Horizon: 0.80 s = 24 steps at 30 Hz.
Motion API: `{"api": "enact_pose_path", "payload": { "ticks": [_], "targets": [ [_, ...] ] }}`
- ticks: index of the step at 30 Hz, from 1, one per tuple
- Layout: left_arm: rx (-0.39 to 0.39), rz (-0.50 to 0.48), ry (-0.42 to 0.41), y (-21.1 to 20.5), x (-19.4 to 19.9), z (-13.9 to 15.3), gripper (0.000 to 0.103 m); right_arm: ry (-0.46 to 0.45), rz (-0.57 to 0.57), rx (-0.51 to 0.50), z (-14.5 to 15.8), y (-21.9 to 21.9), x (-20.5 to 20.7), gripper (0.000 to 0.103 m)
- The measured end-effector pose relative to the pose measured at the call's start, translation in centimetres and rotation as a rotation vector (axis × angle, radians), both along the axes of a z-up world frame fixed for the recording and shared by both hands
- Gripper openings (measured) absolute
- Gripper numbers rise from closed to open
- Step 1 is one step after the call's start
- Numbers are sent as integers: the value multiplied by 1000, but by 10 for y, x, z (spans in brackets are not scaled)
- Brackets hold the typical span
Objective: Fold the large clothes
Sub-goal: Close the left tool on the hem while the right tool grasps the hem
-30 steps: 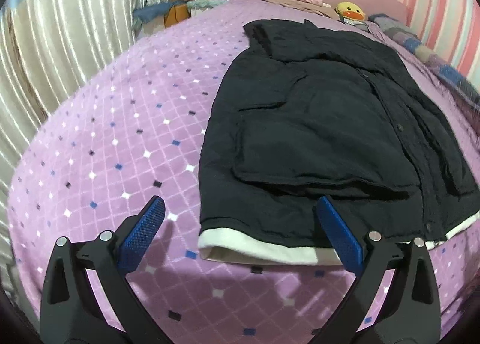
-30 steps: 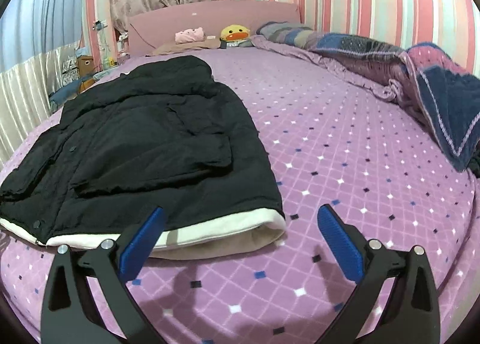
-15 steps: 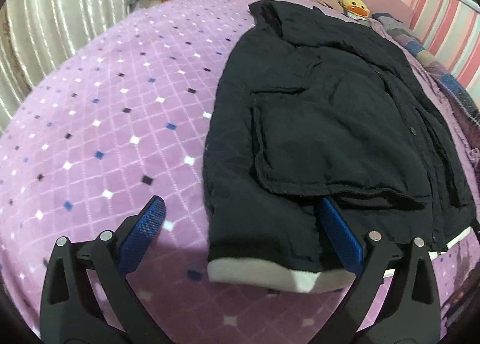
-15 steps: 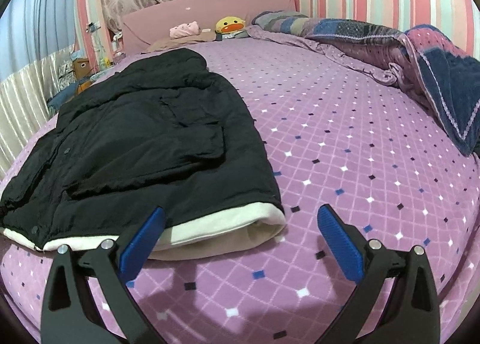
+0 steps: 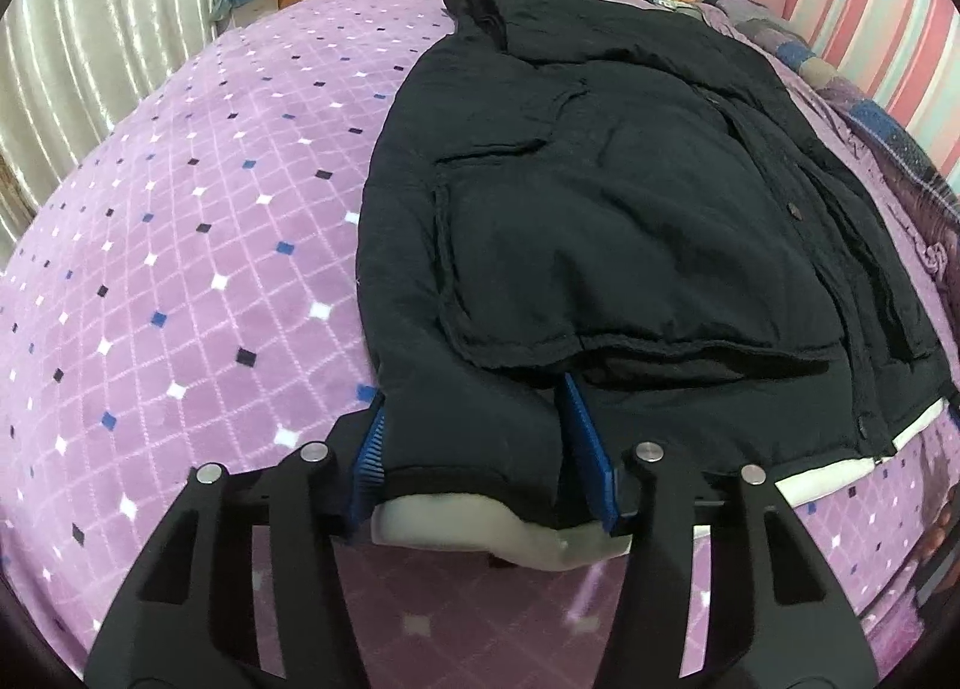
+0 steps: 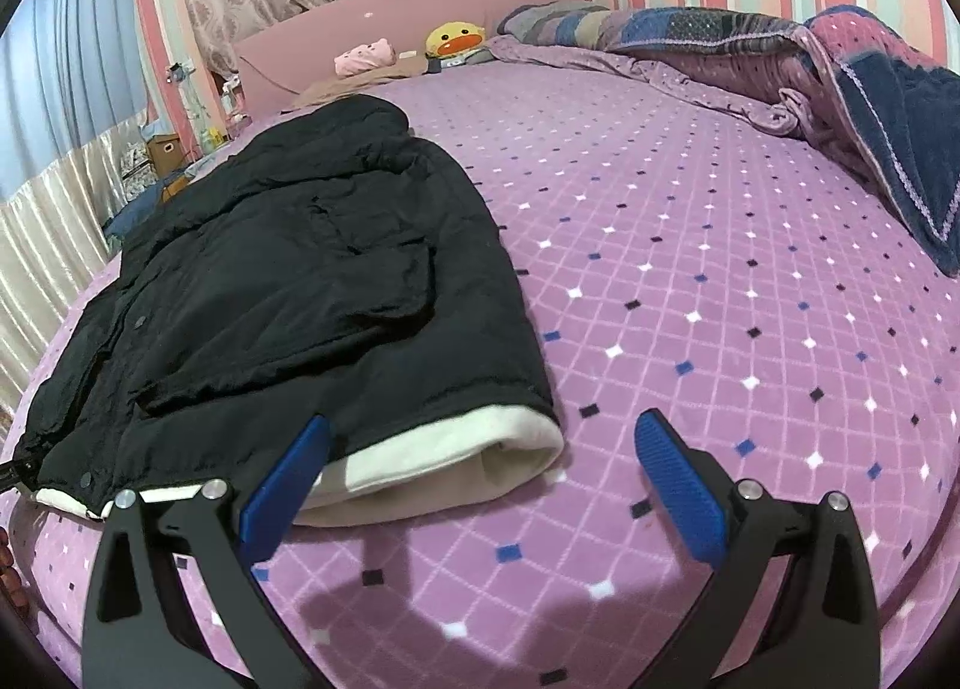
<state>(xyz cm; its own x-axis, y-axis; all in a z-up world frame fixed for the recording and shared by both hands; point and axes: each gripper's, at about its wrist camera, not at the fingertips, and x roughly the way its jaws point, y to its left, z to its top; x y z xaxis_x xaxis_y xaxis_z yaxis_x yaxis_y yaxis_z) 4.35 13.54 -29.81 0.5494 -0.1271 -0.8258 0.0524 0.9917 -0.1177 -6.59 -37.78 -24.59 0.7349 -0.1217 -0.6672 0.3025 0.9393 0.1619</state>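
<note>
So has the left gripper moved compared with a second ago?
Yes. The left gripper has come forward and down onto the near corner of the black coat, which lies on the purple bedspread; its jaws are closing with the hem between them.

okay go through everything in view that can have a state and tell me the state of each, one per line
Jacket: flat on the bed, sleeves folded in over the front, white lining showing at the hem.
Left gripper: closing, jacket's hem corner between its pads.
Right gripper: open at the other hem corner, holding nothing.
Quilt: bunched along the bed's far side.
Duck toy: lying by the headboard.
</note>
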Motion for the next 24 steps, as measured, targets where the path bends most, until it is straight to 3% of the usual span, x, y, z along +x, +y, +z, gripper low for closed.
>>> {"api": "enact_pose_path", "payload": {
  "ticks": [4, 12, 16, 20, 22, 23, 24],
  "targets": [
    [38, -6, -7, -5, -2, 2, 51, 20, 35, -9, 0, -12, 4, 101],
    [60, -3, -8, -4, -2, -1, 52, 26, 77, 98, -12, -22, 13, 101],
    [54, -3, -3, -2, -1, -2, 52, 101, 167, 95, -28, -11, 37, 101],
    [53, -1, -1, -2, 0, -4, 53, 111, 177, 119, -33, -9, 40, 101],
    [61, -1, -4, -5, 1, -5, 53, 116, 205, 116, -33, -4, 42, 93],
    [67, -2, -5, -6, 1, -5, 53, 117, 225, 121, -33, 0, 44, 82],
    [72, -4, -6, -8, 2, -5, 53, 119, 227, 114, -32, 2, 44, 79]
  ]
}}
